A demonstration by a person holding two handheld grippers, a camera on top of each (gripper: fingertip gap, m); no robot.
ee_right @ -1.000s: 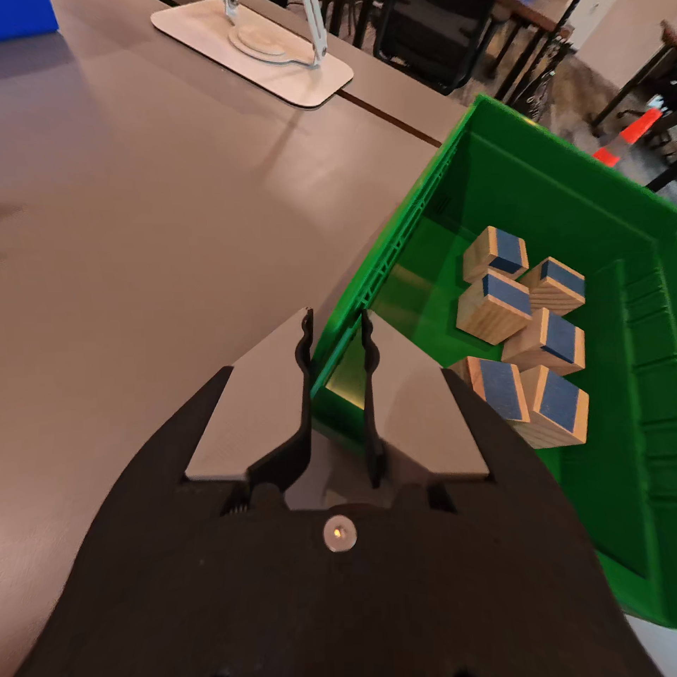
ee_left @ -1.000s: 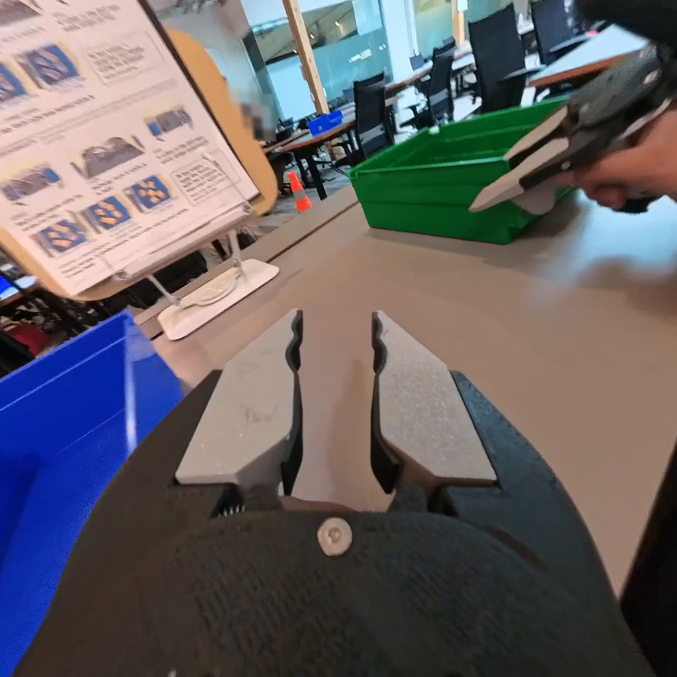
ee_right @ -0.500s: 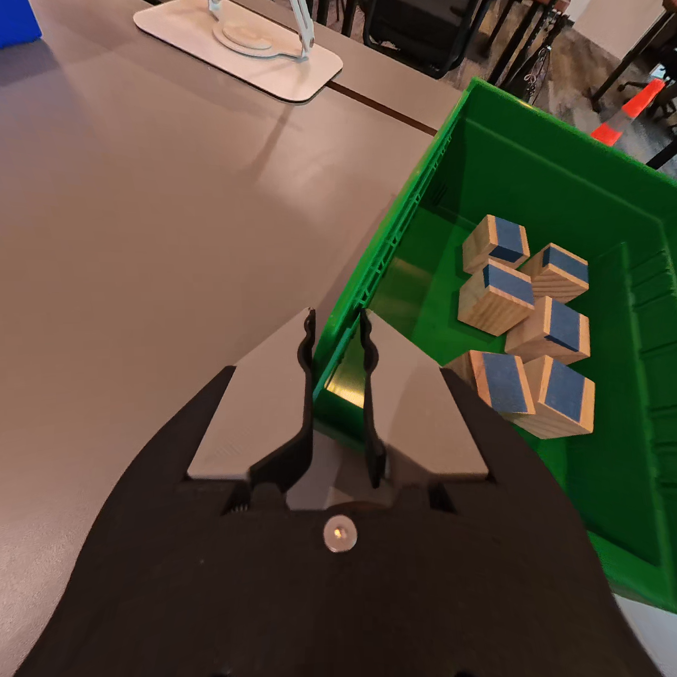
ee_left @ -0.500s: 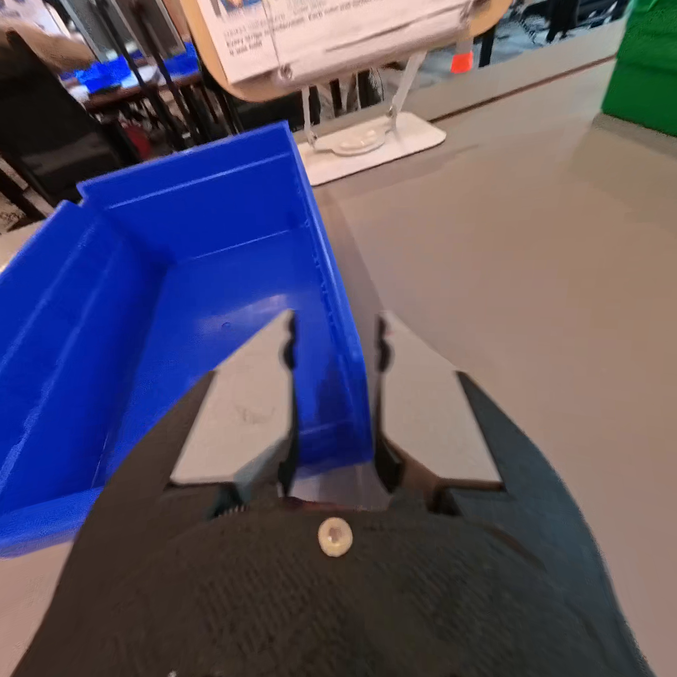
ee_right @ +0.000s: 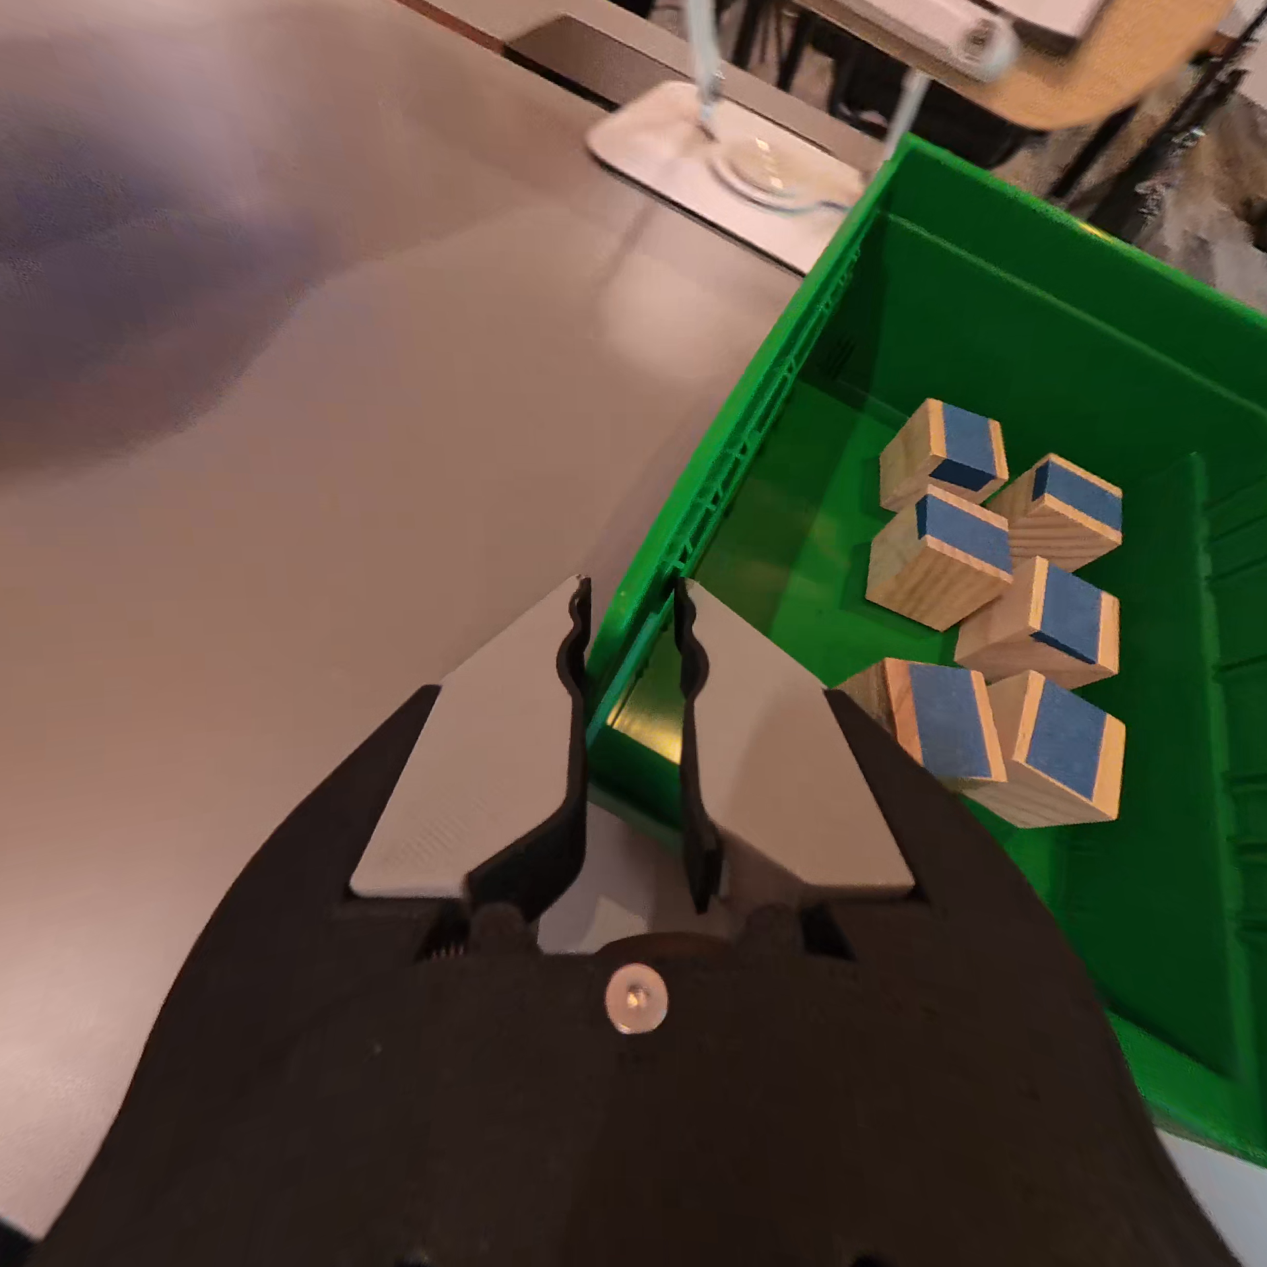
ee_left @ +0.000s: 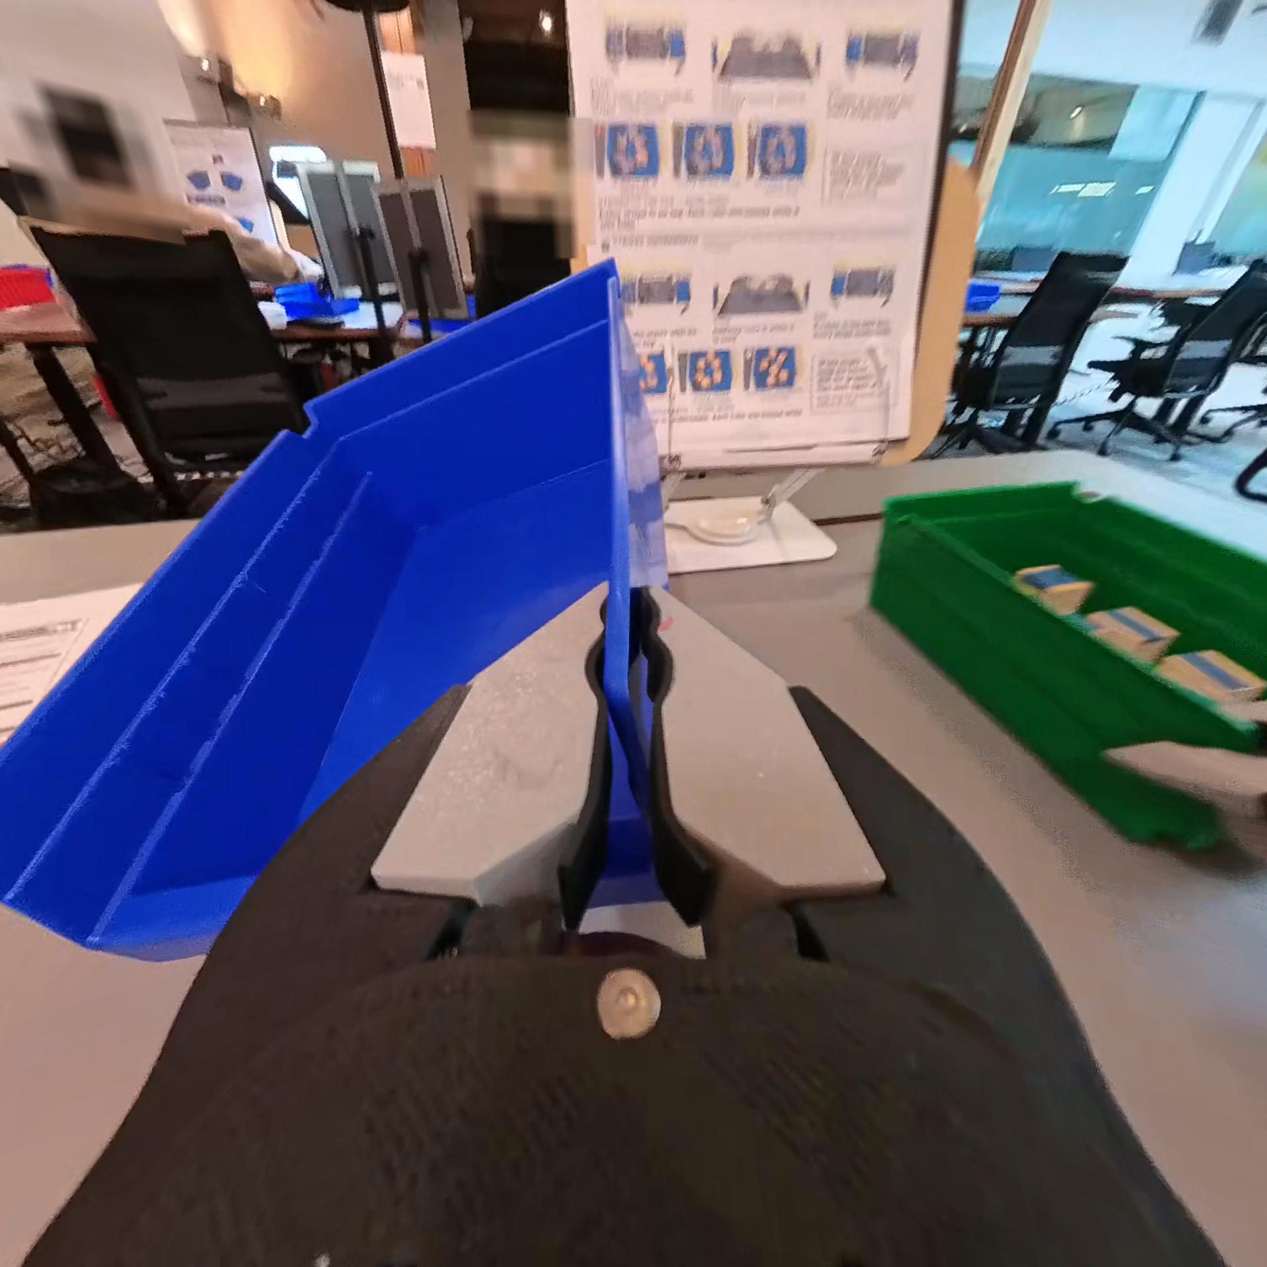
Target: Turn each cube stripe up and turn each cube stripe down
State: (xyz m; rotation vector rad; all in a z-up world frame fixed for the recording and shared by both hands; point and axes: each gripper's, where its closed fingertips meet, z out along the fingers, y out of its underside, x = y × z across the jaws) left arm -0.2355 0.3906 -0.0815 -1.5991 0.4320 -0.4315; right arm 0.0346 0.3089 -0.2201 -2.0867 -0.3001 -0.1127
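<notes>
Several wooden cubes (ee_right: 994, 617) with blue stripes facing up lie in a green bin (ee_right: 1028, 308). My right gripper (ee_right: 632, 586) is closed on the bin's near left wall, one finger outside and one inside. My left gripper (ee_left: 627, 603) is shut on the right side wall of an empty blue bin (ee_left: 343, 617), which is tilted with its far end raised. The green bin (ee_left: 994, 658) and its cubes (ee_left: 1131, 631) also show at the right of the left wrist view.
An instruction board (ee_left: 754, 226) on a white stand (ee_right: 720, 164) stands at the back of the grey table (ee_right: 343, 480), close to the green bin's far corner. A printed sheet (ee_left: 41, 651) lies at the left. Chairs and desks are beyond the table.
My left gripper has closed on the blue bin's wall and tilted the bin up. The green bin, held by my right gripper, now sits nearer the white stand.
</notes>
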